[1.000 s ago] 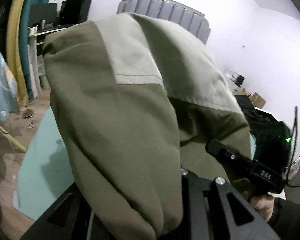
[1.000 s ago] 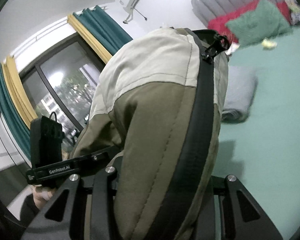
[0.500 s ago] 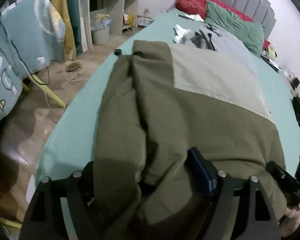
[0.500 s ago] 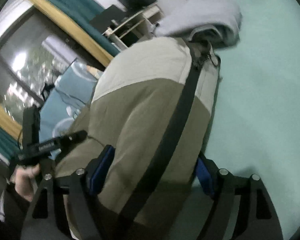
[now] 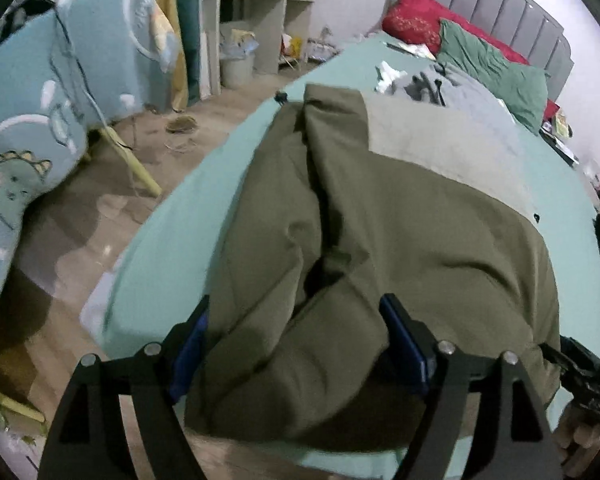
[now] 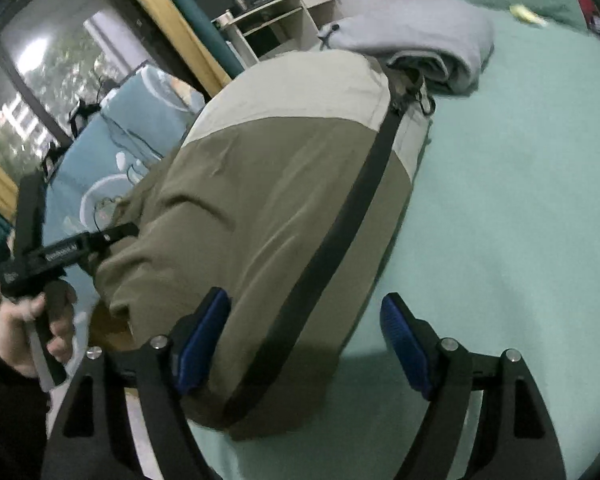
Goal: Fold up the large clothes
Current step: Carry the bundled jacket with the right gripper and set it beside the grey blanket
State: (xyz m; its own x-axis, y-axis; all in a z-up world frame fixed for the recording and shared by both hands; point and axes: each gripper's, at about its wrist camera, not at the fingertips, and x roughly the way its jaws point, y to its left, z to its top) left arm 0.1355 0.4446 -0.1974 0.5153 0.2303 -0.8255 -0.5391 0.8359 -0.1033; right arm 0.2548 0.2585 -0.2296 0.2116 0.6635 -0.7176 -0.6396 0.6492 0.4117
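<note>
L wrist view: olive jacket [image 5: 380,240] lay on the green bed sheet [image 5: 172,240], collar end w/ pale panel toward the grey headboard [image 5: 480,12], near hem bunched at the bed's foot edge. Left gripper [image 5: 296,344] stood over that hem, jaws spread wide; a fold of cloth sat between the blue pads [image 5: 404,340], draped, w/ no pinch visible. Judged released. A ridge ran lengthwise along the jacket's side nearer the floor.

R wrist view: right gripper [image 6: 304,340] at the jacket's other near corner, beside the black zip strip [image 6: 340,232]. Jaws apart; the pad on the left hand's side touched or sat just beside cloth, the other pad hung clear over bare sheet. Nothing gripped. Person's left hand [image 6: 32,312] held its tool at the jacket's window side. Folded grey garment [image 6: 420,48] touched or overlapped the collar end.

Judgement: the fold had been laid down, both grips let go. To do well: back both tools off w/o dragging hem, then flatten the ridge before next fold; keep clear of grey garment.
</note>
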